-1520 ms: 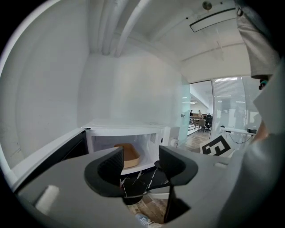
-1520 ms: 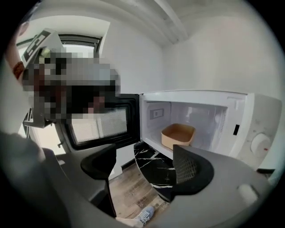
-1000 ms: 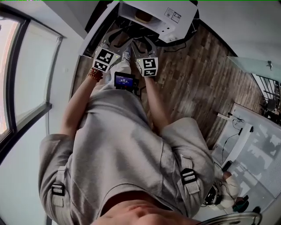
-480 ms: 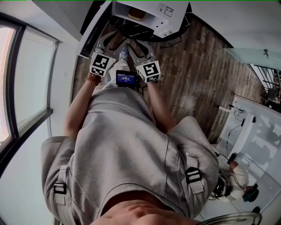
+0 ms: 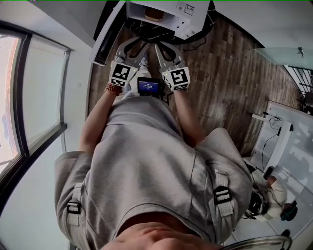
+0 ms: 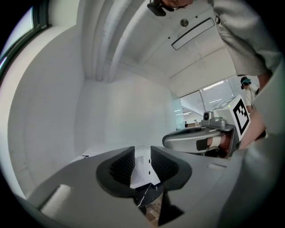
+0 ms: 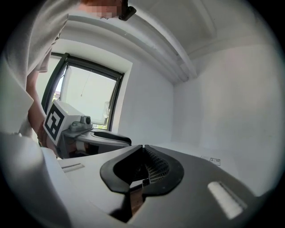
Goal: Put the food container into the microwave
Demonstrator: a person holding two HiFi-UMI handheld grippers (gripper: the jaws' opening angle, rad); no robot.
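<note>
In the head view the white microwave [image 5: 188,14] stands at the top with its door [image 5: 105,39] swung open to the left. A brownish food container [image 5: 155,13] sits inside its cavity. Both grippers are held side by side in front of my chest, a little short of the microwave and pointing at it. My left gripper [image 5: 133,45] [image 6: 142,153] is open by a narrow gap with nothing in it; part of the white microwave [image 6: 141,167] shows through that gap. My right gripper [image 5: 164,48] [image 7: 142,149] has its jaws closed together and holds nothing.
A small lit screen [image 5: 149,87] sits on my chest between the two marker cubes. Wooden floor [image 5: 220,83] spreads to the right, and a tall window [image 5: 39,97] runs along the left wall. Another person [image 5: 264,205] is at the lower right by white furniture.
Both grippers have drawn back a little from the microwave toward my body. The container stays inside the cavity.
</note>
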